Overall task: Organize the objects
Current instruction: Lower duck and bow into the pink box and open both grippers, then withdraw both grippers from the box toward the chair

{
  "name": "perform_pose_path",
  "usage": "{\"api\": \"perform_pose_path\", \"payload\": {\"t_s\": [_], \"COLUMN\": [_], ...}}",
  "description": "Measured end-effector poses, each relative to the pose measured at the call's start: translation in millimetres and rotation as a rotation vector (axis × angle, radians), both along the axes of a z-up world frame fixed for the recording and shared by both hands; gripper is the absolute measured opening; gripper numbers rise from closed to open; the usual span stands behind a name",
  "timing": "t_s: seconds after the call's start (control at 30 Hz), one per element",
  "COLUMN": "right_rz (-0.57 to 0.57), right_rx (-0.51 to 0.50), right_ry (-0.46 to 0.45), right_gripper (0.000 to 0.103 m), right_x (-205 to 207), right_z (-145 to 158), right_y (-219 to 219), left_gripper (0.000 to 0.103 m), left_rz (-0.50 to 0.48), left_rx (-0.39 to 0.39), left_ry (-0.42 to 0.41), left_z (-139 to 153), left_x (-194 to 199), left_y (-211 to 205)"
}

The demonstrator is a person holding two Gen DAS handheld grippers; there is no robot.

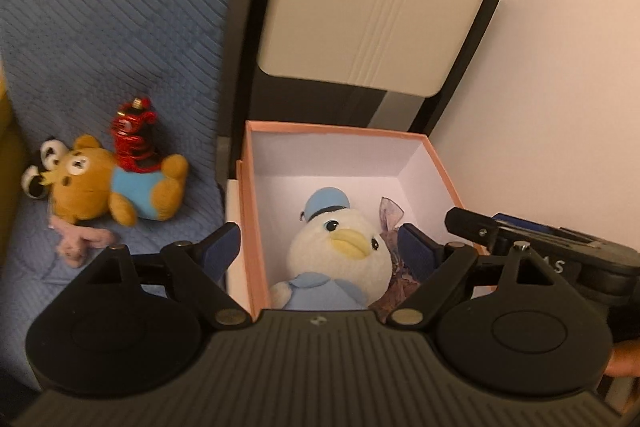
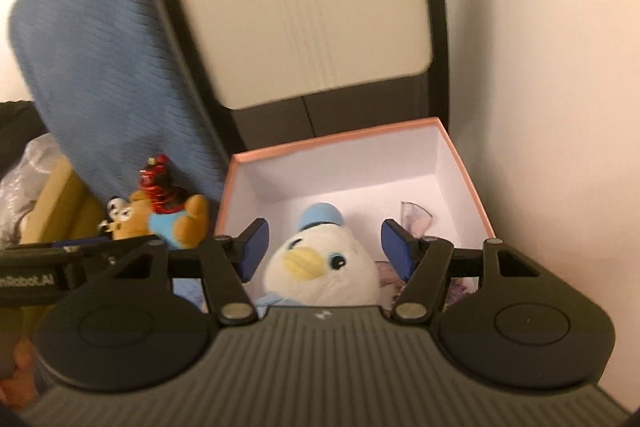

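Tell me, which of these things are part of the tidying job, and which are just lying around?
Part of the job:
- pink box
- duck plush inside it
- bear plush on the blue cover
- red ornament on the bear

Just there:
- blue cover
- cream panel
- wall

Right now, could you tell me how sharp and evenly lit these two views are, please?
Left wrist view: the duck and box are fairly sharp under warm, dim light; the bear is slightly soft, and straight edges bow from the fisheye. Right wrist view: blurrier throughout, the blue cushion smeared, the wall a bright, featureless patch.
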State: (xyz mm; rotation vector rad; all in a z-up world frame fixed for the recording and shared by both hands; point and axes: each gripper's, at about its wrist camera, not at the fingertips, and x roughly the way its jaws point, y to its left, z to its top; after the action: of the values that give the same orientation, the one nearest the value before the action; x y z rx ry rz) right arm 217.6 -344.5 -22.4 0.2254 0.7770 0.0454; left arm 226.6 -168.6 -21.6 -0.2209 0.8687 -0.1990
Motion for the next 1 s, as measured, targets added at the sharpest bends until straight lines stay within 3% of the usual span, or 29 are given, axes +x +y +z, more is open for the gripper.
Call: {"api": "perform_pose_path", "payload": {"t_s": [0.57, 0.63, 0.67, 0.73, 1.0], "right_rz": [0.077, 0.092, 0.099, 0.116, 0.176], "right_rx": [-0.024, -0.026, -0.022, -0.016, -0.036], "right_ry": [-0.080, -0.083, -0.085, -0.098, -0.103], "right_gripper": [0.066, 0.073, 0.083, 0.088, 0.089], "right_x": [-80.9, -86.0, -88.7, -94.3, -111.9], "right_z": [56.8, 59.4, 60.6, 62.4, 68.6], "right_y": [93.4, 103.3, 108.5, 118.5, 157.9], "left_gripper": [0.089, 0.089, 0.089, 0.089, 0.089], "left_rz": [0.062, 0.079, 0.090, 0.113, 0.163], "left_rx": [-0.042, -0.033, -0.031, -0.033, -0.004], "left_ry": [-0.121, -0.135, -0.138, -0.135, -0.148], "left_z": [57.1, 59.3, 59.1, 57.3, 44.6], "left_x": [-106.0, -115.3, -118.7, -124.0, -131.2], "left_y": [102.3, 115.8, 123.0, 138.7, 186.4]}}
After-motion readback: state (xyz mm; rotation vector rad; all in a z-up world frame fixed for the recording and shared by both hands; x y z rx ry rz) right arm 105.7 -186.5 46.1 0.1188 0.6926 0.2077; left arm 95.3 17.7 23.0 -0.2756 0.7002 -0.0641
